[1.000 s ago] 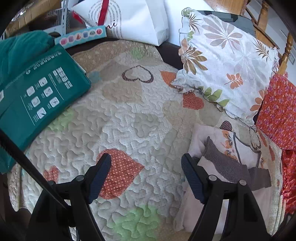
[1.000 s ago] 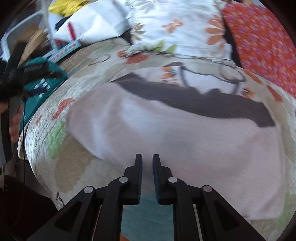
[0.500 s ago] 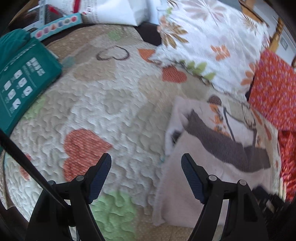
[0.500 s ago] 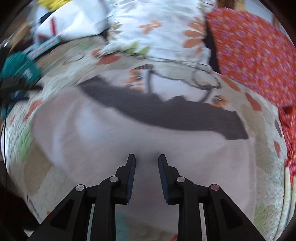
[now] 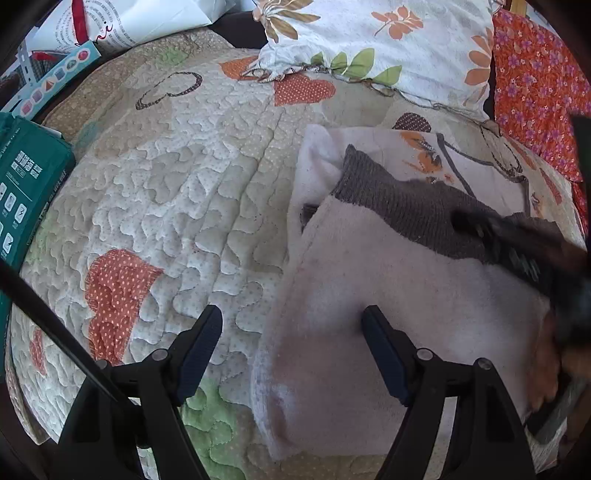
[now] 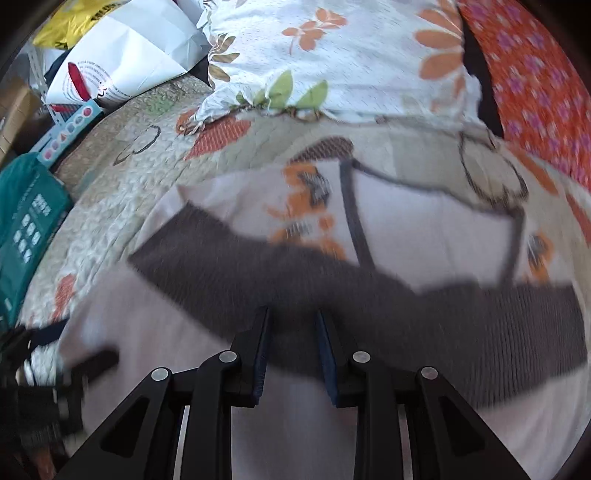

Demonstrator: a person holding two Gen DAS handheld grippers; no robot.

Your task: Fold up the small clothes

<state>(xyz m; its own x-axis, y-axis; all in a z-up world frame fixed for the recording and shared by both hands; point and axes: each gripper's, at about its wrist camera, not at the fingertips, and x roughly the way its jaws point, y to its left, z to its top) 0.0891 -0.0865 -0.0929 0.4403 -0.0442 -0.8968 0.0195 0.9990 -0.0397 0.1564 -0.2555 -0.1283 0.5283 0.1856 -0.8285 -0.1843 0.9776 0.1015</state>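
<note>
A small pale pink fleece garment (image 5: 388,295) with a dark grey ribbed band (image 5: 406,210) lies folded on the quilted bedspread (image 5: 177,192). It rests partly on a white piece with orange prints (image 5: 436,155). My left gripper (image 5: 291,339) is open, its right finger over the pink fleece's left part, its left finger over the quilt. My right gripper (image 6: 291,347) is open with a narrow gap, low over the grey band (image 6: 332,280); nothing shows between its pads. It also shows blurred in the left wrist view (image 5: 524,254).
A floral pillow (image 5: 388,48) and an orange flowered cushion (image 5: 543,85) lie behind the clothes. A teal package (image 5: 22,192) sits at the left edge of the bed. A white paper bag (image 5: 140,18) stands at the back left.
The right gripper has opened from nearly shut and moved forward over the pink garment to the grey band. The left gripper has moved right and closer to the garment.
</note>
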